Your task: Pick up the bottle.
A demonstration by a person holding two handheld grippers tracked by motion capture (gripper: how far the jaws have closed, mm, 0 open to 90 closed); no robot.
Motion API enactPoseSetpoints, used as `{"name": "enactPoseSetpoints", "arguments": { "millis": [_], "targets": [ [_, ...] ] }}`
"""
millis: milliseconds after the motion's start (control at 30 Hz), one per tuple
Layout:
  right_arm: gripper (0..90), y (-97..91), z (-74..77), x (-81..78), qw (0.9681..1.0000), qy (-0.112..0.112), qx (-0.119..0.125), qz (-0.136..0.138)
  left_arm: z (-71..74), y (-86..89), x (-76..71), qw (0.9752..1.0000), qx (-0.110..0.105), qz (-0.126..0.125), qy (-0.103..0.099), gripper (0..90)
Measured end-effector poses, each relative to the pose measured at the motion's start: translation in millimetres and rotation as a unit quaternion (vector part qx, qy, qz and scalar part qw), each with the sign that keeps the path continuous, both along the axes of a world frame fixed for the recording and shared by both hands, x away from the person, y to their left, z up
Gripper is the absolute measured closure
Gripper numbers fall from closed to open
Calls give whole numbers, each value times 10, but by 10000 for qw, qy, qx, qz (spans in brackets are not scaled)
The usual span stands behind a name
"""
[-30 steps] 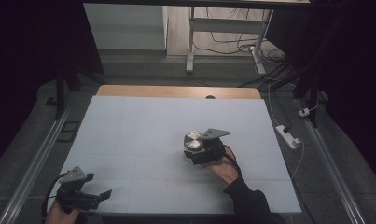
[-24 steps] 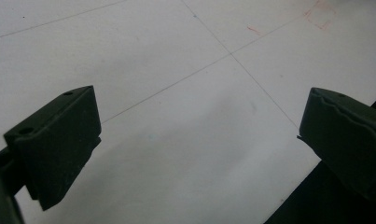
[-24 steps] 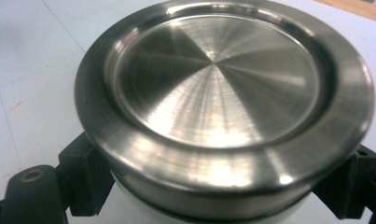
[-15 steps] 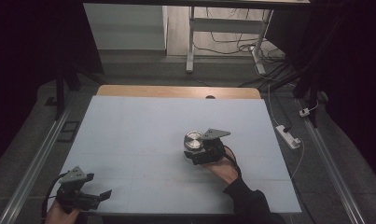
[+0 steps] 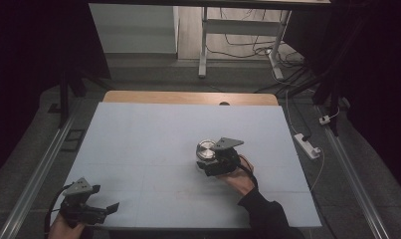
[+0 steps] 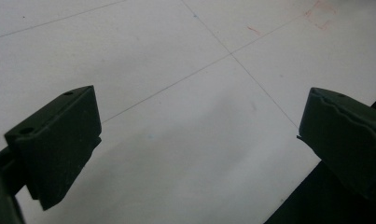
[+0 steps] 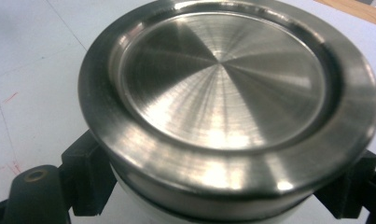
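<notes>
Though lidded, jar (image 7: 227, 107) betw. right tongs (image 7: 223, 186)

Dim room, dark at both sides. At six o'clock, pale blue rectangular table sheet (image 5: 153, 144) over light wooden tabletop (image 5: 188, 97). At twelve, white metal desk frame (image 5: 204, 45), tangled cables. At three, white power strip (image 5: 307, 145) on grey carpet floor (image 5: 34, 149).

Camera placement about the white table (image 5: 153, 149)

The high view is looking forward and down over the table; the left gripper view is skimming its near edge closely; the right gripper view is pressing near the steel lid (image 7: 227, 98), shared with the high view.
</notes>
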State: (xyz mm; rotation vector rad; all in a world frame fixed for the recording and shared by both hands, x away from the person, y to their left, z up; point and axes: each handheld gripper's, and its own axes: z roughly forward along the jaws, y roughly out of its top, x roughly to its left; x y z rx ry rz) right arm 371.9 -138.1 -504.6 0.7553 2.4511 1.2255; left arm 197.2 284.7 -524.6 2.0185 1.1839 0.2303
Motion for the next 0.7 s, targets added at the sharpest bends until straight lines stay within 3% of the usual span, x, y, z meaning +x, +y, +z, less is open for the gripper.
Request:
{"name": "enactPoseSetpoints", "arguments": {
  "millis": [400,700],
  "targets": [
    [150,-1,135,-68,9995,115,157,266,1,2,0,10000,-12,-7,2,0],
    [150,56,217,-168,9989,67,155,433,2,0,-2,10000,-4,-21,-11,0]
  ]
}}
